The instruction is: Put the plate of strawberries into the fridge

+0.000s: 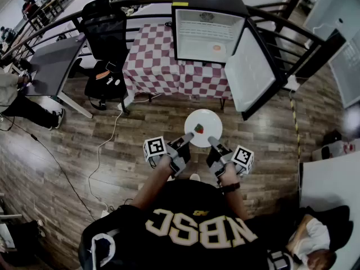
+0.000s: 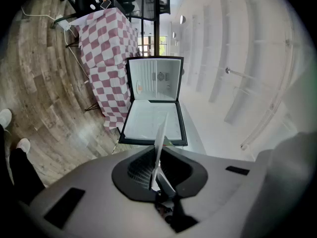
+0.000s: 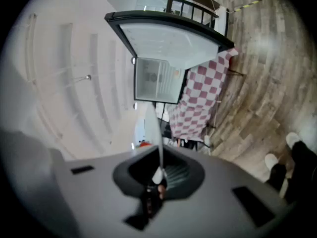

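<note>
Wood floor (image 1: 140, 122) lay beneath the plate (image 1: 206, 121); left gripper (image 1: 189, 136) and right gripper (image 1: 212, 141) each pinched its rim. Any tilt could roll the strawberry (image 1: 198, 130) off.

Colours: white plate (image 1: 208, 120), red strawberry (image 1: 198, 130).
Fridge (image 1: 209, 32) 2-tone: black outside, white inside; tablecloth (image 1: 152, 61) red-white checks; floor (image 1: 73, 134) brown wood grain; chair (image 1: 104, 27) black; desk (image 1: 53, 63) grey; shirt (image 1: 197, 229) black, white letters.
</note>
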